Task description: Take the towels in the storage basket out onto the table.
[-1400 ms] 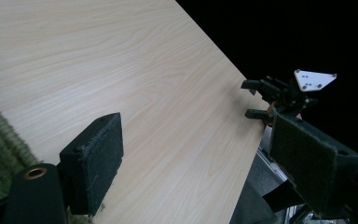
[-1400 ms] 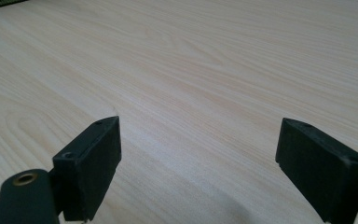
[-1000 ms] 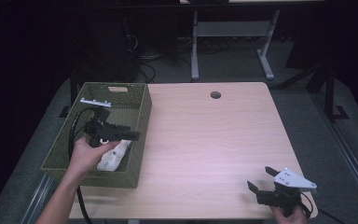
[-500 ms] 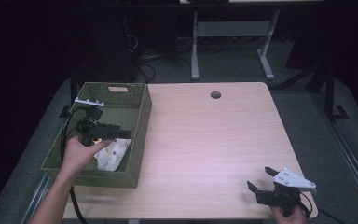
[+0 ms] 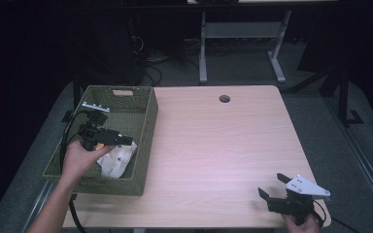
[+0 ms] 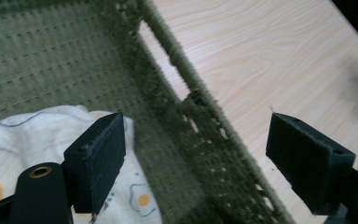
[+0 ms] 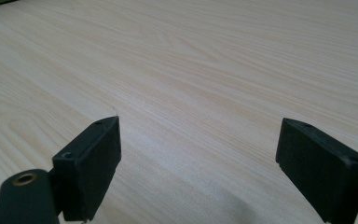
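Observation:
A green woven basket [image 5: 143,121] stands on the left side of the wooden table [image 5: 223,145]. A white patterned cloth [image 5: 117,160] lies crumpled in its near right corner. My left gripper [image 5: 126,141] hovers over the basket and points toward the basket's right wall. In the left gripper view it [image 6: 196,154] is open. One jaw hangs over the cloth [image 6: 18,140] and the other over the table, with the basket wall [image 6: 191,121] between them. My right gripper [image 5: 271,184] rests open at the table's near right corner, and nothing lies between its jaws [image 7: 198,163].
A round cable hole [image 5: 224,98] sits near the table's far edge. Desk legs [image 5: 203,48] and cables lie on the dark floor beyond. Bare wood [image 7: 191,70] stretches between the basket and the right gripper.
The left hand and its gripper have drawn back slightly to the left over the basket, so more of the cloth shows. The right gripper has stayed put.

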The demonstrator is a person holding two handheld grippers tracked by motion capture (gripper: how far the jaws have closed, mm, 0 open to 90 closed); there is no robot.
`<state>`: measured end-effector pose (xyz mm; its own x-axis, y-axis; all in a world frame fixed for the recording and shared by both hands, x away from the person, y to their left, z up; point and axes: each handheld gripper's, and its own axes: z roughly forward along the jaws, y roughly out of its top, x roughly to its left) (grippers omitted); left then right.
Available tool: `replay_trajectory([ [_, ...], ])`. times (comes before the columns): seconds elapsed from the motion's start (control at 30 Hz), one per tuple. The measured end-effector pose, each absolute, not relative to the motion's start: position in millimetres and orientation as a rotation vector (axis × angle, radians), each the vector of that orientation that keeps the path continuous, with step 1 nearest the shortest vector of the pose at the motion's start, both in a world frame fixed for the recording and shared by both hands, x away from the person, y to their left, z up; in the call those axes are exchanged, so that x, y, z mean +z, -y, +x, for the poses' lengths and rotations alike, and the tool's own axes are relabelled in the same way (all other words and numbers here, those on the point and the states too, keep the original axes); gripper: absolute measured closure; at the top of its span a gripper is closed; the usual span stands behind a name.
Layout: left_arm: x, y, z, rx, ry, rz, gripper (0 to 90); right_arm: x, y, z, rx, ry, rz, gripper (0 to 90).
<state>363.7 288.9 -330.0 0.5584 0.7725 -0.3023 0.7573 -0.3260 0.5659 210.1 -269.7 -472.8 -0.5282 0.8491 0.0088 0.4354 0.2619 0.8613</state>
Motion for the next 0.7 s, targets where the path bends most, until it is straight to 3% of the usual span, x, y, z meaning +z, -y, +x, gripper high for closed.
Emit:
replay_trajectory([
  [0.7,-371.6,-315.5,391.7,0.152,-1.511,2.324,23.5,-471.9,270.3,210.1,1.201,-2.079,1.152,13.6],
])
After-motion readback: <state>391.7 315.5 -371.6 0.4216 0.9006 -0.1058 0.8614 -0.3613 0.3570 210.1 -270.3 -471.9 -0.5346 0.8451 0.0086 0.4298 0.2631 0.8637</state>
